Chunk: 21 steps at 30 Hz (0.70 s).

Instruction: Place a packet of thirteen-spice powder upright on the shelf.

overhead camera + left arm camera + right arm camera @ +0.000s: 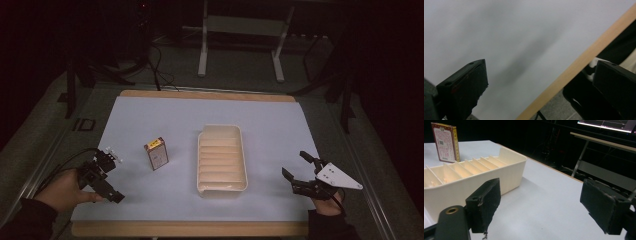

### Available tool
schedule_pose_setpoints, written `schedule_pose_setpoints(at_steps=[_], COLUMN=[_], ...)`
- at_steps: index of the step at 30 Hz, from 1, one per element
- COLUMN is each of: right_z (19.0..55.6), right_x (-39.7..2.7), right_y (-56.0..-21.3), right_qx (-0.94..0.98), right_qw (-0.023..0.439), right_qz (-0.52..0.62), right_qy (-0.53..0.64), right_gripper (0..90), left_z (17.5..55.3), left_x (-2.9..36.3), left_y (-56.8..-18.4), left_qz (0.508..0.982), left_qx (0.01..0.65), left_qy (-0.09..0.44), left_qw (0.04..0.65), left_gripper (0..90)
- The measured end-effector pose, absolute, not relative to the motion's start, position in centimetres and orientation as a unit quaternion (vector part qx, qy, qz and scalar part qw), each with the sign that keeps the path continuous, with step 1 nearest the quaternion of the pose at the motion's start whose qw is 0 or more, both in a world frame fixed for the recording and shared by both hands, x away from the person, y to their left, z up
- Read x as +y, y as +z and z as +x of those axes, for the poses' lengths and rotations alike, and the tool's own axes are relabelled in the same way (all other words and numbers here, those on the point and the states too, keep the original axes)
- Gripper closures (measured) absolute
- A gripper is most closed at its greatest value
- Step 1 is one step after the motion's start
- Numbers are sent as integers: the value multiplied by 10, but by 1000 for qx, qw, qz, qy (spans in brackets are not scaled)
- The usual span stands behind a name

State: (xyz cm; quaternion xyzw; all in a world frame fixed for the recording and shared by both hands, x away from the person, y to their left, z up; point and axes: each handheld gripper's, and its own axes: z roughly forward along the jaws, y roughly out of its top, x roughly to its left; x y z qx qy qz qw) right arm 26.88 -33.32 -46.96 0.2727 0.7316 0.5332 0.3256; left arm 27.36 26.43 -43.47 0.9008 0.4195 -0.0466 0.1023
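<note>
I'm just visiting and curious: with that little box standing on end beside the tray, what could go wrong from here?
The small box stands upright on a narrow end, so a nudge from the open left gripper could topple it. The tray has narrow slots; the box might catch on a divider. The right gripper hovers close and could bump the tray.

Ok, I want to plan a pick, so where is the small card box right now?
In the high view the card box stands upright on the white mat, just left of the cream divided tray and nearer the left gripper.
</note>
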Motion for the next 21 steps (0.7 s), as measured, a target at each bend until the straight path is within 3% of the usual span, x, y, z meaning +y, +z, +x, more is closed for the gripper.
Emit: schedule_pose_setpoints(at_steps=[11,21], right_z=[269,270], right_x=[-332,-332], right_y=[-470,-471], right_qx=[735,737], right_qw=[325,323], right_qz=[266,265], right_qy=[532,532], right_gripper=[169,169], left_z=[287,303], left_x=[253,247], left_y=[-430,-418], left_qz=[900,893], left_qx=[427,437], left_qy=[-42,-50], left_qw=[77,101], left_gripper=[2,23])
